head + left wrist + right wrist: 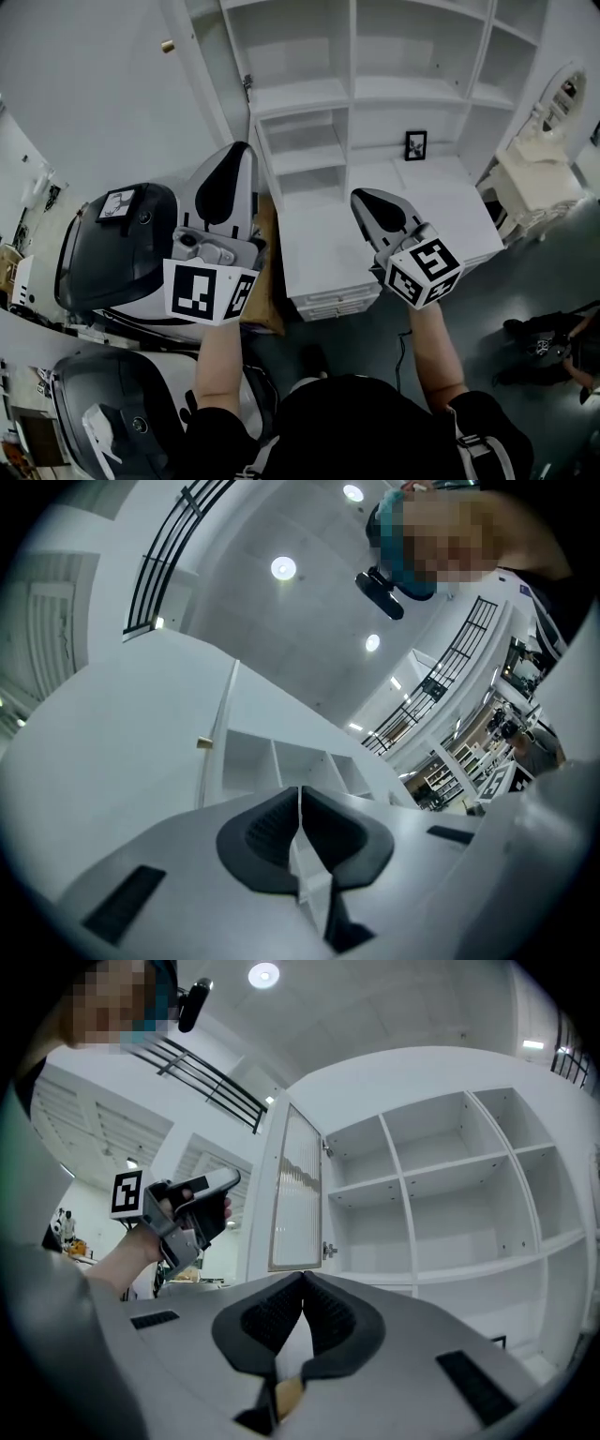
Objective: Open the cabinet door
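Door: the cabinet door (295, 1185) stands swung out from the cabinet (352, 89), hinged on its left side. The shelves are in plain view, so I judge it already open.
Long axis: upright. The knob (203, 743) sticks out from the door's outer face.
Left gripper (300, 794): the fingers are pressed together with nothing between them. They are tilted upward, the door's edge is ahead and above, and the knob is up and to the left.
Right gripper (303, 1279): the fingers are closed and empty. They face the shelves, with the door off to the left.
Nearer hand: the left, by my judgement, for any further swing.
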Available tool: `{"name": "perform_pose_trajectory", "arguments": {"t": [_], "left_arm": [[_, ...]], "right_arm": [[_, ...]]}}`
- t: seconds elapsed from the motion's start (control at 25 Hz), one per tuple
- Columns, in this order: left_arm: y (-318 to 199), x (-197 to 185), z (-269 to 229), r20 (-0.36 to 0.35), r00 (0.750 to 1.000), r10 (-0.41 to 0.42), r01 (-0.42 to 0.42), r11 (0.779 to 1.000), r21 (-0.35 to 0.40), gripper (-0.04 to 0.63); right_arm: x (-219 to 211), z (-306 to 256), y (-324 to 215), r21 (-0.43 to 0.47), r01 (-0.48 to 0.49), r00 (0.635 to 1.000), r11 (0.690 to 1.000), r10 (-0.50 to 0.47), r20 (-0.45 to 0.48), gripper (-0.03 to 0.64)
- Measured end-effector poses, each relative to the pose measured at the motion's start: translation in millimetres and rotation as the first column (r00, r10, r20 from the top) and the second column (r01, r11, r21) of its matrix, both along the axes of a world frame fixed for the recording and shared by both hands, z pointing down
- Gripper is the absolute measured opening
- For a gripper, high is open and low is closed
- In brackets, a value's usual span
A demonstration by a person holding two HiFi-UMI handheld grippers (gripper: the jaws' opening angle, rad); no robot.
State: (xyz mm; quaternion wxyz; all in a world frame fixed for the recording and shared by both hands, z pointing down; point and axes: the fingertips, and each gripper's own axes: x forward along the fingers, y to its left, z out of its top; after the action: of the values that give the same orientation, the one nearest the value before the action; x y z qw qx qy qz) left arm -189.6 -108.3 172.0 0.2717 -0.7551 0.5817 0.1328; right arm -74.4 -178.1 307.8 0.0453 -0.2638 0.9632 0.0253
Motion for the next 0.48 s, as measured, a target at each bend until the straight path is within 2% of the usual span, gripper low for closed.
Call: {"name": "perform_pose_trajectory", "arguments": {"t": [0.2, 0.48], "left_arm": [[6.6, 33.0, 40.0, -0.025, 0.999, 0.049, -0.051, 0.995, -0.08, 0.028], [20.7, 71.1, 92.7, -0.071, 0.992, 0.101, -0.112, 0.976, -0.186, 0.026]], "right_arm": [[25.4, 10.0, 17.9, -0.005, -0.014, 1.0, 1.0, 0.014, 0.005, 0.017], [55.8, 23.5, 49.1, -0.003, -0.032, 0.999, 0.999, 0.032, 0.0, 0.017]]}}
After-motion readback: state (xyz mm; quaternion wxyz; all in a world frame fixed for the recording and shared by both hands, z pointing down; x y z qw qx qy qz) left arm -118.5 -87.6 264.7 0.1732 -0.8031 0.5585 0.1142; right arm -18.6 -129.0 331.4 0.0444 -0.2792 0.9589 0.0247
